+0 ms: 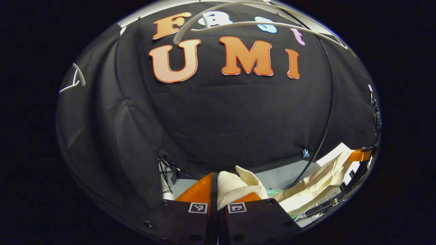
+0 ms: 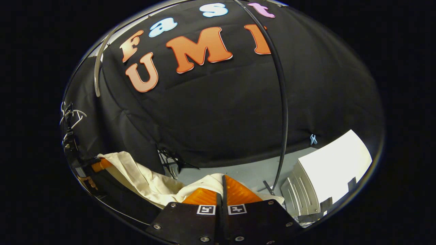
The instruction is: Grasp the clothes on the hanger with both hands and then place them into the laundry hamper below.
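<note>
A: How many garments are showing, and how many tongs?

B: One cream garment (image 1: 235, 189) and two sets of tongs. In the left gripper view the left tongs (image 1: 215, 194) are pinching a bunched fold of the cloth, which is bulging up and over the inner finger. From there the garment is stretching away to the other tongs at the far edge of that view.

A: And the right side?

B: In the right gripper view the right tongs (image 2: 223, 190) are pressed together, with only a thin slit between the fingers. The garment (image 2: 150, 183) is draping just behind and around their tips, so both fingers appear to be gripping its edge. From these tongs the cloth is running off to the far tongs, sagging between the two.

A: Anything else beside the garment?

B: One white slatted hamper (image 2: 323, 177) is standing beside the right tongs, on a grey floor (image 2: 245, 172). One white hanger (image 1: 259, 23) is hanging high above the cloth, bare.
</note>
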A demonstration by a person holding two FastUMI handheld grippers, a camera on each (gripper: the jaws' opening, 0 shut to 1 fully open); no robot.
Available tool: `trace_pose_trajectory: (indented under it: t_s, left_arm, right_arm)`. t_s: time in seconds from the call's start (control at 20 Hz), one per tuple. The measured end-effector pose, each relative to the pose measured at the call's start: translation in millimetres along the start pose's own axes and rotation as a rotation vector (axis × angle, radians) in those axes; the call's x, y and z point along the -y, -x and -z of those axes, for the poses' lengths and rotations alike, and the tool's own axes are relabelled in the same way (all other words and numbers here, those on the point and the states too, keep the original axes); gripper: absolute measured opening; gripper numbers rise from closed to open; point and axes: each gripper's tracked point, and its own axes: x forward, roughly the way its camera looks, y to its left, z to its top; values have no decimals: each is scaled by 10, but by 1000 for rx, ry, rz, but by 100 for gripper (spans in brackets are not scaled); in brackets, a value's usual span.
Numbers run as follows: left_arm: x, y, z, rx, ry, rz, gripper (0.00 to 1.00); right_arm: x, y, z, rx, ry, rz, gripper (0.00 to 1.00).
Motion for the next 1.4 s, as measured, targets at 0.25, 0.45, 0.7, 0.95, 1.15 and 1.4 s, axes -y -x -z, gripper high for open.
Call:
trace_pose_trajectory:
  t_s: [0.25,0.45,0.7,0.95,1.15,1.4]
  left_arm:
    - [356,-50,456,-88,-7,63,7]
    - [603,-142,713,-159,-1,108,7]
    - [892,-255,945,-227,-27,152,8]
    - [1146,-373,1317,-332,-51,187,7]
    - [1294,-435,1650,-445,-60,193,6]
    - [1379,-381,1909,-523,-81,214,9]
  right_arm:
    - [44,-117,469,-79,-26,19,0]
    - [94,-190,774,-132,-48,46,0]
    - [108,-290,1111,-189,-70,71,0]
    - [233,-421,1426,-250,-70,113,1]
    - [336,-547,1757,-322,-88,146,4]
    - [309,-567,2069,-384,-104,144,10]
